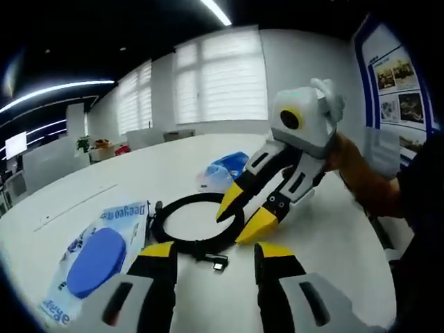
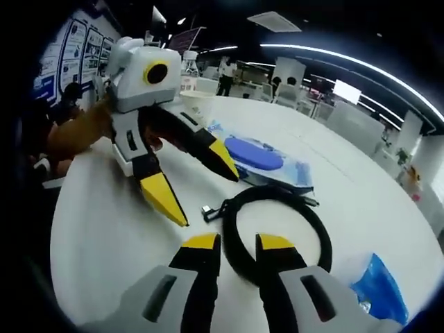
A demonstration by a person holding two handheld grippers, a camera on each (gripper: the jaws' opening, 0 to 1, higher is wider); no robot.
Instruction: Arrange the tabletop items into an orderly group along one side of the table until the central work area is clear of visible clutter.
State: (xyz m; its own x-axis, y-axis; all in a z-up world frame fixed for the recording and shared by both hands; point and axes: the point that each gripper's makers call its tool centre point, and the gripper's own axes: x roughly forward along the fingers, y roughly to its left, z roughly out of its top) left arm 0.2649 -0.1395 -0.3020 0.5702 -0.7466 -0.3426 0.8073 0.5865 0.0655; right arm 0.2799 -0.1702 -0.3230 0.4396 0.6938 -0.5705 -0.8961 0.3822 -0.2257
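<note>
On the white table [image 1: 333, 243], the coiled black cable [image 2: 277, 232] lies between both grippers, floppy and light, best pinched at its near loop, with the left gripper [image 2: 201, 184] spread wide and the right gripper [image 2: 238, 243] narrowly parted astride it.

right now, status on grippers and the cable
Left gripper open, right gripper open, both empty. Black cable coiled between them on table. Blue packet beside it.

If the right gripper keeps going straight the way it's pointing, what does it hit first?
Most likely the coiled black cable: the right gripper has its open jaws straddling the coil's near edge. Beyond that lies the blue packet. Depth is hard to judge here.
</note>
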